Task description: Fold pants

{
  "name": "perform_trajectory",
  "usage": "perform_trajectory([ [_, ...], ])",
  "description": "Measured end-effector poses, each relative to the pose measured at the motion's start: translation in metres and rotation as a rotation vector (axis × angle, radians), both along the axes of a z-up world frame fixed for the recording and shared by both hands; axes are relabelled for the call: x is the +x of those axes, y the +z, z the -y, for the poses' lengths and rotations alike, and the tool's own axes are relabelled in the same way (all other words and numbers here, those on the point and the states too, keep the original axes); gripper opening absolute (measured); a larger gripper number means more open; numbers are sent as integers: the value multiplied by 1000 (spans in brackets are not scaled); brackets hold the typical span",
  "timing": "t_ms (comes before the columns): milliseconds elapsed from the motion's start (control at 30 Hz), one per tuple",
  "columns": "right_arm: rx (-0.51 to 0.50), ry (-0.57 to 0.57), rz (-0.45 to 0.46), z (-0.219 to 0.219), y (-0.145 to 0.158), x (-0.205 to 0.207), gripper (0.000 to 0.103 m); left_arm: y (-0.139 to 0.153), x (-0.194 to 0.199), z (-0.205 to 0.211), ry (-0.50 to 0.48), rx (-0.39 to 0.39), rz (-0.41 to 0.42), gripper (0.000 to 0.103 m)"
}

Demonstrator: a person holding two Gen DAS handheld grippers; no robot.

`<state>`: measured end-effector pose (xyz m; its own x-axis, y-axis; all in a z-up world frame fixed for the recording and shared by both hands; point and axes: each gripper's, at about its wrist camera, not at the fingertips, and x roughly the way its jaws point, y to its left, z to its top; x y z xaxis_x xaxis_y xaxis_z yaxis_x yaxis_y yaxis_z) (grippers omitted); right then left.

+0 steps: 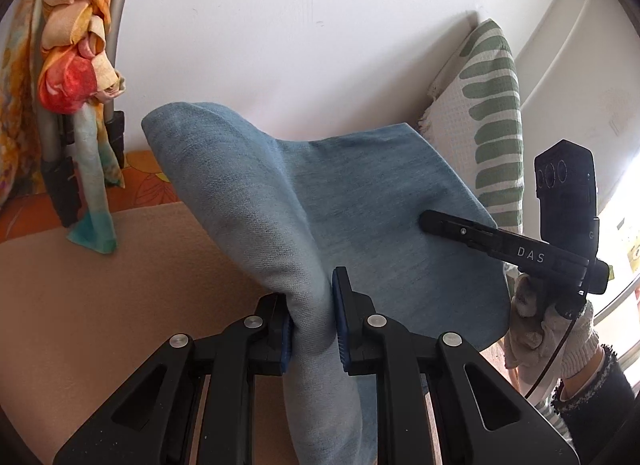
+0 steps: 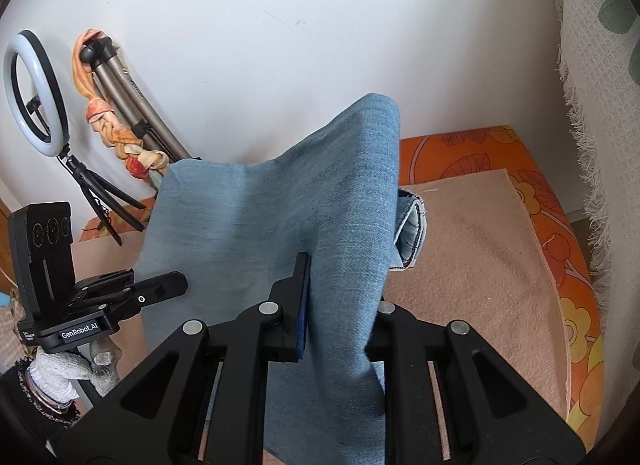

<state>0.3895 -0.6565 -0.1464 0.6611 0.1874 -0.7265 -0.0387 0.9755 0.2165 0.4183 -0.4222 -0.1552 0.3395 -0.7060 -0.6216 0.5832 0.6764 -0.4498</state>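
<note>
Pants (image 1: 360, 201) pinched btwn L gripper (image 1: 312, 321) & R gripper (image 2: 340, 297) pads.

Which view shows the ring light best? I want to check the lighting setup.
The right wrist view: the ring light stands whole on its small tripod against the wall, left of the blue pants. The left wrist view does not show it, only the scarf-wrapped stand at its left edge.

One pair of denim pants (image 1: 360, 193); two grippers (image 1: 312, 329), (image 2: 340, 305); one ring light (image 2: 34, 93); one tripod (image 2: 136, 105)
</note>
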Motion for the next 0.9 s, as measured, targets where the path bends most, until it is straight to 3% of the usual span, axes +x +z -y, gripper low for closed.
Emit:
perform_trajectory([
  [167, -9, -38, -45, 12, -15, 13, 18, -10, 7, -1, 23, 59, -3, 17],
  [267, -59, -82, -69, 16, -20, 14, 33, -12, 7, -2, 37, 112, -2, 20],
  [400, -126, -118, -90, 14, -22, 12, 45, -8, 4, -2, 53, 183, 22, 31],
  [467, -173, -140, -85, 11, -19, 8, 56, -4, 1, -6, 58, 201, 36, 44],
  [500, -204, -156, -78, 9, -16, 5, 65, -1, 0, -7, 65, 207, 46, 47],
  [533, -235, -175, -70, 8, -12, 3, 67, 3, -2, -9, 76, 211, 61, 50],
  [700, -223, -203, -39, 9, 8, -15, 71, 21, -14, -20, 76, 185, 83, 51],
  [900, -225, -198, -10, -10, 27, -41, 79, 49, -45, -26, 63, 161, 137, 61],
])
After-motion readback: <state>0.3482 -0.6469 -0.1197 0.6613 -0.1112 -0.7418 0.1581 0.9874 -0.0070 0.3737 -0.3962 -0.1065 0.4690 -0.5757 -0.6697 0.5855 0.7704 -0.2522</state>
